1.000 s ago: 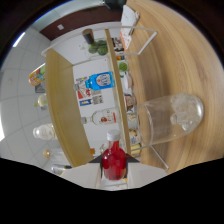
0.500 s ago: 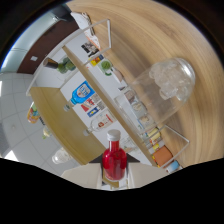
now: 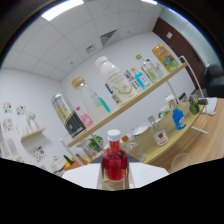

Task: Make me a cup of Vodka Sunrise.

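Note:
A small bottle of red liquid [image 3: 115,161] with a white cap and red neck stands upright between my fingers. My gripper [image 3: 115,176] is shut on it, and the pale fingers [image 3: 85,176] show on either side of its body. Beyond it and to the right, on the wooden counter [image 3: 205,145], stand a clear bottle with a red label [image 3: 159,135] and a blue bottle [image 3: 177,119]. An empty clear glass [image 3: 180,161] stands nearer, right of the fingers. The lower part of the red bottle is hidden.
A wooden shelf [image 3: 145,100] runs above the counter. It carries a large white bottle [image 3: 117,80], a clear cork-topped jar [image 3: 89,99], a black and yellow can [image 3: 67,117] and several smaller bottles. A green plant [image 3: 194,104] sits at the far right.
The view has swung from a tilted, downward look at the shelves to an upright one facing them. The red bottle has stayed between my fingers throughout.

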`<state>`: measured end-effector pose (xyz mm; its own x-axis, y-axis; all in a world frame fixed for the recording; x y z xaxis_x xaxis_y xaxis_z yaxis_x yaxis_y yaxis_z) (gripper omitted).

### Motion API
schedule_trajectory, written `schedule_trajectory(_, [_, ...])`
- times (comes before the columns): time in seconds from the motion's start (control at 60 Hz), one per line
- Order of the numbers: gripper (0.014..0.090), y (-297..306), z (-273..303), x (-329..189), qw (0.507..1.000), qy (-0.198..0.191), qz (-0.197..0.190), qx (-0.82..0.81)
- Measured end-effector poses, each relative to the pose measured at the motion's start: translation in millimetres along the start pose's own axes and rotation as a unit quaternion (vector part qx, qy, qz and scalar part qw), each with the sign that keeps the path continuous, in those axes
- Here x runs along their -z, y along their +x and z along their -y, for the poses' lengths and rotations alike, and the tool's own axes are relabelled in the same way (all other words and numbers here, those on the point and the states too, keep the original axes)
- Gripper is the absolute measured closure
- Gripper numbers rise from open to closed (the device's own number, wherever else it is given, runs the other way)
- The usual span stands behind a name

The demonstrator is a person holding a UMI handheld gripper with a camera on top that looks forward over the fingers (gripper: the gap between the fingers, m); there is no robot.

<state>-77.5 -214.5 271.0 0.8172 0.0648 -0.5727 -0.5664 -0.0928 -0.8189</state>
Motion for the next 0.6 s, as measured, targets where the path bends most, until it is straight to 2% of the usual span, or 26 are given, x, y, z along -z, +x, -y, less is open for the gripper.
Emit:
schedule_trajectory(0.083, [0.0703,-5.7,-35.4,-9.6,0.995,-0.017,-0.016,0.100])
schedule_trajectory(0.25, [0.0703,11.4,-127.4,-27.6,0.969,-0.093,-0.034,0.226])
schedule_trajectory(0.417, [0.0705,28.8,-199.7,-35.7,0.950,-0.164,-0.042,0.264])
schedule_trajectory(0.6, [0.0704,43.0,-243.3,-39.1,0.935,-0.215,-0.055,0.278])
